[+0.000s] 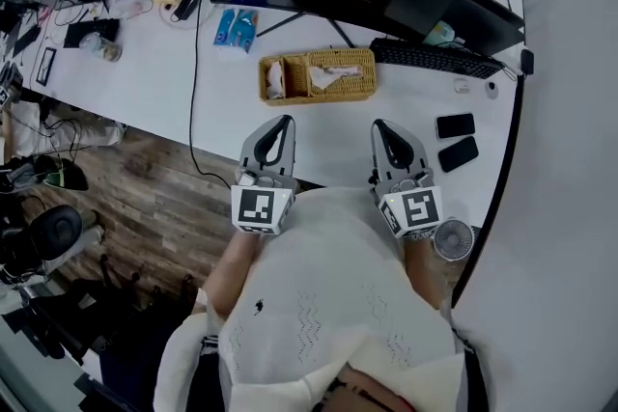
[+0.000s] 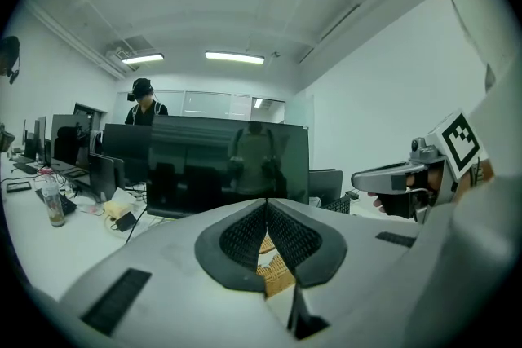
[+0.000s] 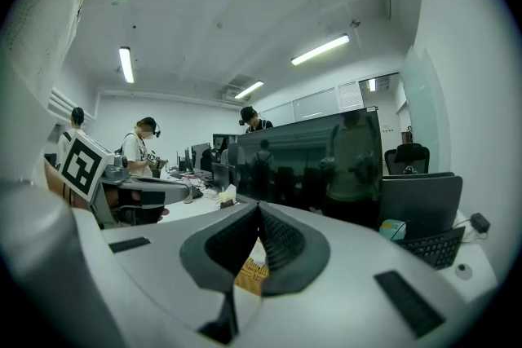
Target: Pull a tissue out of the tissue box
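Closest in, the white top (image 1: 338, 304); past it, the desk (image 1: 222, 101). The wicker box (image 1: 319, 96) sits mid-desk, just short of the keyboard (image 1: 435, 60), with a tissue (image 1: 331, 76) poking up from its slot. The left gripper (image 1: 281, 123) and right gripper (image 1: 379, 125) hover at the desk's near edge, clear of the box, both aimed at it. Each claw is pinched tip to tip with nothing caught. By my read nothing's done yet: reaching in, opening, nipping the tissue and pulling are all left.

head: overhead, down | both gripper views: low, desk-level, sharing monitor (image 2: 220, 167)
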Motion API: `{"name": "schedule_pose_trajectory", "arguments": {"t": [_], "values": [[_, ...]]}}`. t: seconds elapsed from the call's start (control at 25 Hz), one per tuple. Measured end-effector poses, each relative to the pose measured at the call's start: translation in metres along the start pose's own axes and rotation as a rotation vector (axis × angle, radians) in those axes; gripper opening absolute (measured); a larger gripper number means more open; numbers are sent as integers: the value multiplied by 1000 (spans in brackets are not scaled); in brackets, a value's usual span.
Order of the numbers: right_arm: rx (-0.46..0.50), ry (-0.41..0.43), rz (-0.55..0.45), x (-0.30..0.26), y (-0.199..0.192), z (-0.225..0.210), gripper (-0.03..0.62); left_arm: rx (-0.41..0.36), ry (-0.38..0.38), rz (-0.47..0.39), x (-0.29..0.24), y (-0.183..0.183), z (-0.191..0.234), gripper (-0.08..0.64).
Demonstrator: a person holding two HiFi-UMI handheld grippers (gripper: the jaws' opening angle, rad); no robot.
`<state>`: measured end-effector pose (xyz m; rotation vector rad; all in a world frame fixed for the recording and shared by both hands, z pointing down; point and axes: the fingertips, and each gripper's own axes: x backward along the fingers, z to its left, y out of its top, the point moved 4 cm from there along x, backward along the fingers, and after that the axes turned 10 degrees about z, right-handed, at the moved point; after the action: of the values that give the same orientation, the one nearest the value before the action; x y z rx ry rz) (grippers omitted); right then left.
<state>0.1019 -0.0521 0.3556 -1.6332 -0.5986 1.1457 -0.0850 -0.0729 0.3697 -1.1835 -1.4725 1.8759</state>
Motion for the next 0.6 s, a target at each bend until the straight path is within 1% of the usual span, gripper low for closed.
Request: {"name": "schedule_pose_trajectory", "arguments": {"t": [0.32, 0.6], "values": [[-15, -6, 40, -2, -12, -16, 2, -12, -17, 67, -40, -14, -3, 15], [-18, 4, 78, -9, -25, -20, 2, -41, -54, 131, -74, -28, -9, 17]]}}
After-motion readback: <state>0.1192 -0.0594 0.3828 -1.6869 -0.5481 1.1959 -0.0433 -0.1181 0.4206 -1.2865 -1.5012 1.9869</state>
